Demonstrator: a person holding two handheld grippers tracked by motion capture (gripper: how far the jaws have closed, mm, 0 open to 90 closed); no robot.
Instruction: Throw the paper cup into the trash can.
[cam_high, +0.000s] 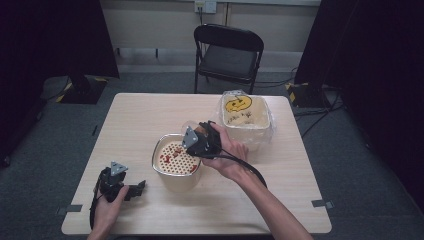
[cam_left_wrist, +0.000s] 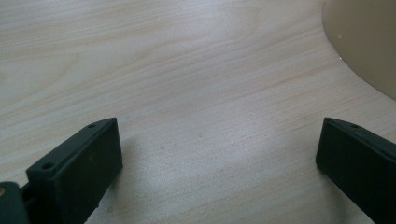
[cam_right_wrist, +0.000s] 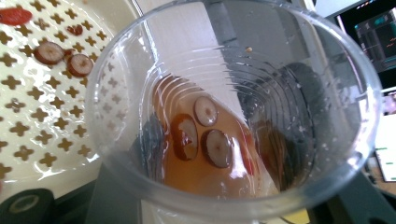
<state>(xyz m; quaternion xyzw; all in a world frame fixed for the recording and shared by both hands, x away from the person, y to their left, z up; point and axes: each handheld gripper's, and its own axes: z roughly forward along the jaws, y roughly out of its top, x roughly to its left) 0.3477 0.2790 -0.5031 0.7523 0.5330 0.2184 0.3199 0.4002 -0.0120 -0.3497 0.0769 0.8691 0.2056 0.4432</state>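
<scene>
**Cup tipped over the strainer**

A clear plastic cup (cam_right_wrist: 233, 112) is held in the right gripper (cam_high: 202, 140), near the middle of the table (cam_high: 140, 115), just above the far rim of the strainer (cam_high: 176, 157). The cup is tilted; amber liquid and a few fruit slices (cam_right_wrist: 201, 133) are left in its lower side. Other slices and red bits are already lying on the strainer's perforated plate. The right jaws are closed on the cup's wall.

The left gripper (cam_high: 131, 190) is rested near the table's front left corner, its jaws wide apart with nothing between them; bare wood is seen between the pads.

A lined bin (cam_high: 246, 120) stands toward the far right edge.

The cup is judged light, thin and easily crushed; its wall would buckle under a hard squeeze and is probably wet and slippery. It is best taken at mid-height across the ribbed wall, with moderate pressure, and kept over the strainer while tilted so that no liquid is spilled on the table.
</scene>
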